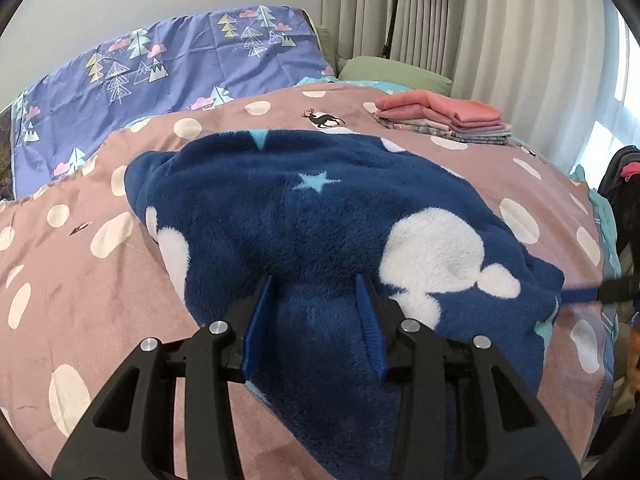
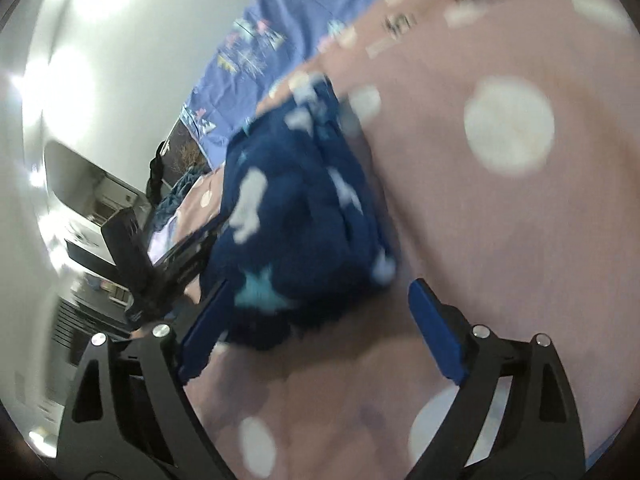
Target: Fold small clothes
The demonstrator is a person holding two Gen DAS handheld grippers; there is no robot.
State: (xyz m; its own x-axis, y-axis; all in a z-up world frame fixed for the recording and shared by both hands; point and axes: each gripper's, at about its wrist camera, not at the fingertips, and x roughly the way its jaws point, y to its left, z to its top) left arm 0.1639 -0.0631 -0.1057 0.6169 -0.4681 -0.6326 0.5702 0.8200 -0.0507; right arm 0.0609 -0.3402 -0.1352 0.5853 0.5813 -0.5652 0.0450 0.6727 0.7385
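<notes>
Left gripper seemingly clamped, right gripper wide apart

Fleece garment on dotted bedspread

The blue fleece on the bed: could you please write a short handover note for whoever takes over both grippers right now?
Left gripper: jaws part closed around a raised ridge of the blue fleece; a firm pinch cannot be confirmed.
Right gripper: jaws wide open, nothing held, at the fleece's near edge; its view is blurred.
Fleece lies bunched on the dotted cover, not yet a neat fold.
Done: a stack of folded clothes sits at the far side of the bed.
Left: finish folding the fleece, then probably add it to the stack.
</notes>
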